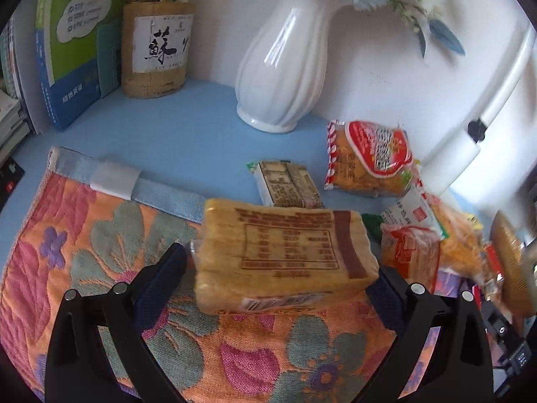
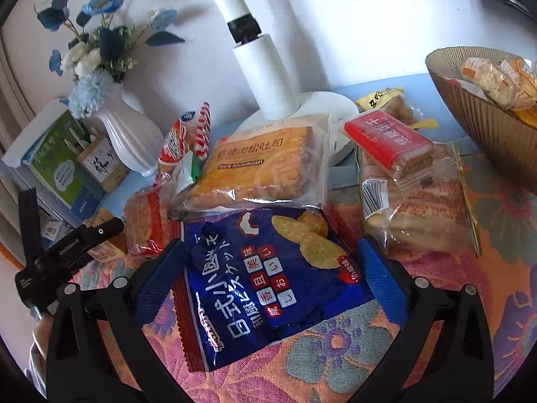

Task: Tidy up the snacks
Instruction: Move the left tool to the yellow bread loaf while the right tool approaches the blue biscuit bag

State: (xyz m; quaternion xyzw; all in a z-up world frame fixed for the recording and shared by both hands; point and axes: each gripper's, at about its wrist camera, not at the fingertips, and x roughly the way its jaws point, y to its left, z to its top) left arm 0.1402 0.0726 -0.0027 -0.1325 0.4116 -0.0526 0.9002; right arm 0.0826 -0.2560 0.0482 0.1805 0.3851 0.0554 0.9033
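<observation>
A clear-wrapped bread packet with a brown printed label lies between the fingers of my left gripper, over the flowered cloth. The right pad touches it, a thin gap shows at the left pad, and the jaws stand wide. My right gripper straddles a blue snack bag lying on the cloth, its jaws also wide. Beyond the bag are a toast packet, a red-labelled bar and a long bread pack. A ribbed brown bowl at the right holds several snacks.
A white vase with blue flowers, a pen holder and books line the back wall. A small carton and a red snack bag lie on the blue table. A white lamp base stands behind the pile.
</observation>
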